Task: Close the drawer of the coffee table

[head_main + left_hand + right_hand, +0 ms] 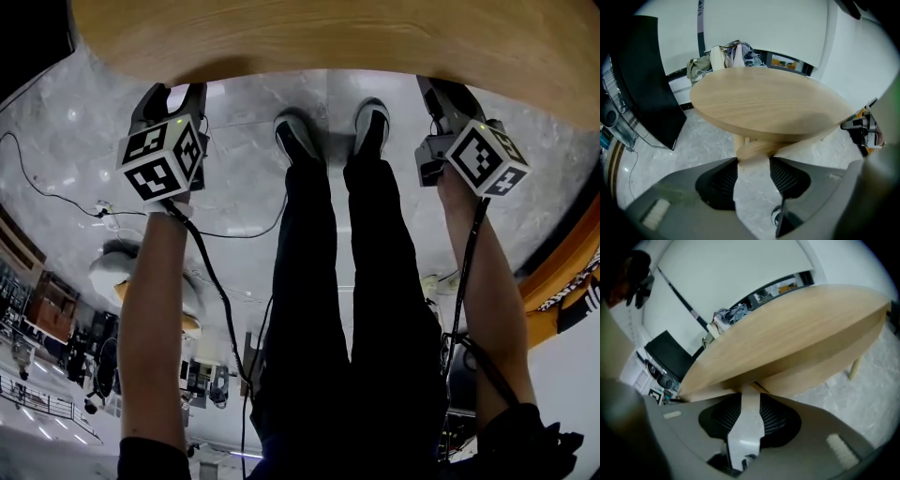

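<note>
**Uneven push could jam the drawer or shove the desk**

Both tools are at the near edge of the round desk (328, 33), and both are empty. The left tool (753, 164) has its jaws wide apart. A pale wooden part (752, 149) under the top, likely the drawer, lies just past its tips. The right tool (750, 401) stands half apart on nothing. If one side pushes harder, the drawer may skew and stick. The desk itself may slide on the polished floor (244, 141). Spread jaws may snag the top's rim.
</note>
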A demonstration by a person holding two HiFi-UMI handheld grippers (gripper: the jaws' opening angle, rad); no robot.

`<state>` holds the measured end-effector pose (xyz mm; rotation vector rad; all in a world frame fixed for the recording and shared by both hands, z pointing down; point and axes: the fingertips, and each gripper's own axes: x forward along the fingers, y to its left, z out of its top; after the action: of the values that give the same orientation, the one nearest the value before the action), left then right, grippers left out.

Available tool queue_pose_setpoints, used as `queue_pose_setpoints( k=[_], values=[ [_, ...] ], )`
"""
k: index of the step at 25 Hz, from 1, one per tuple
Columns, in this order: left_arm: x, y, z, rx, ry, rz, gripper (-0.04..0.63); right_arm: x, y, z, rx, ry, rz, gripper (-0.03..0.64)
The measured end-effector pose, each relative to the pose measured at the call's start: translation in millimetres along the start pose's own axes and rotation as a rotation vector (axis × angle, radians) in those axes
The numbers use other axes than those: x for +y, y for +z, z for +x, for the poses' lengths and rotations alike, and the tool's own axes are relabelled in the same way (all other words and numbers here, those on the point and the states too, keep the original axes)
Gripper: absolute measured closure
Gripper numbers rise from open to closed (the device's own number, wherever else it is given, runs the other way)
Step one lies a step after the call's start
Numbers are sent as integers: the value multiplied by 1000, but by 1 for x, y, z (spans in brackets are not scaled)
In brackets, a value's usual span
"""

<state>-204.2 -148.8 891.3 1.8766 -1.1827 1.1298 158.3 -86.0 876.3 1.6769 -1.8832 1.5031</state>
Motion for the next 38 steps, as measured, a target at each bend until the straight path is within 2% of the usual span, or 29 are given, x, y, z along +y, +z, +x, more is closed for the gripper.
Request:
queue_pose_setpoints(
  k=[2,4,11,18,21,24,30,34,38],
  values=[
    [1,5,3,-10,11,0,373,2,3,5,-42,28,95,505],
    [2,8,5,-16,17,1,373,2,5,8,-66,34,124,526],
    [0,11,3,-29,16,21,373,-1,6,6,-75,48,121,522],
    [2,11,1,-16,28,68,372,13,-9,-7,21,77,70,512],
    [15,8,-13,-9,77,23,371,27,-15,-25,60,98,52,514],
    [25,1,-43,-15,120,-77,371,46,-12,-48,82,116,18,517],
    [-5,18,-141,-104,90,-149,394,114,0,-107,113,207,-126,522],
    [-40,73,-214,-227,26,-186,413,170,37,-150,67,279,-215,528],
    [-85,135,-285,-349,-56,-194,436,206,92,-196,-35,290,-265,534]
  ],
)
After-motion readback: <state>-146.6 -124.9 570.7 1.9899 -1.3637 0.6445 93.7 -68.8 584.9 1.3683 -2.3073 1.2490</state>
